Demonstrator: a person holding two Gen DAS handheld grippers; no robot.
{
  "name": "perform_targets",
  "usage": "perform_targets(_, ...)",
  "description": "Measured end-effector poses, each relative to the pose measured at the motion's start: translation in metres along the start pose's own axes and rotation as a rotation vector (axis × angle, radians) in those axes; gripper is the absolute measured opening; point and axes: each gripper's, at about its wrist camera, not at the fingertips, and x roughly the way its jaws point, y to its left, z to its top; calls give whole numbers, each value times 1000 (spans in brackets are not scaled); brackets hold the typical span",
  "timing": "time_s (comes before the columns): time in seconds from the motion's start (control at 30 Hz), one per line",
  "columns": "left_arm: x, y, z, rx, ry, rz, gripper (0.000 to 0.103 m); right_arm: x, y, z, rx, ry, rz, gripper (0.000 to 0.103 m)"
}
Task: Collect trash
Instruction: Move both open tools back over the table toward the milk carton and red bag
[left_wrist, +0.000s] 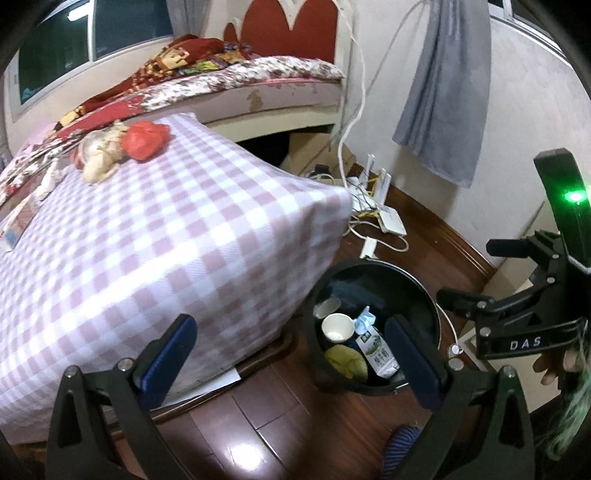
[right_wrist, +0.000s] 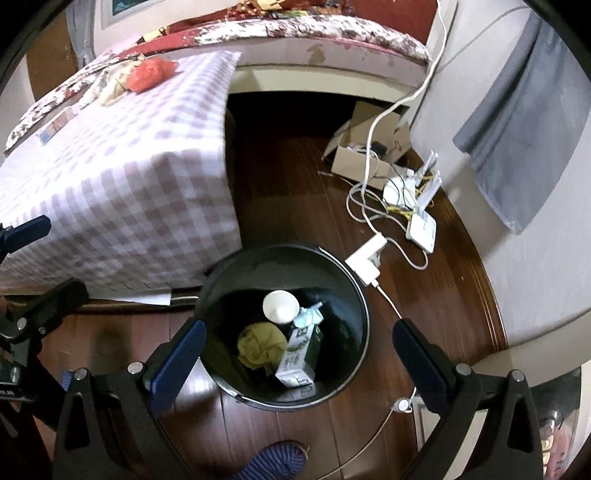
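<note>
— What's on the checked cloth?

— On my left, a pink-and-white checked counter (left_wrist: 166, 229) carries a crumpled beige wrapper (left_wrist: 101, 155) touching a crumpled red plastic bag (left_wrist: 146, 138).

— And your fingers?

— My left gripper (left_wrist: 293, 356) is spread wide, holding nothing. My right gripper (right_wrist: 299, 356) is also wide and empty, above the round black bin (right_wrist: 284, 328).

— What's in the bin?

— A white paper cup (right_wrist: 280, 306), mouth up, a yellow crumpled wad (right_wrist: 260, 345), and a green-and-white milk carton (right_wrist: 299, 356), long axis leaning, top toward the cup.
</note>
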Motion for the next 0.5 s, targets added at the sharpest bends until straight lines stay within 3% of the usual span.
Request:
perform_targets(0.23,-23,32,8,-65,-50,42,102,-11,26,24,-40,-71,46,102)
perform_targets(0.5,-48,94,19,-165,-121,130,102,-25,65,65,-92,-168,100,102)
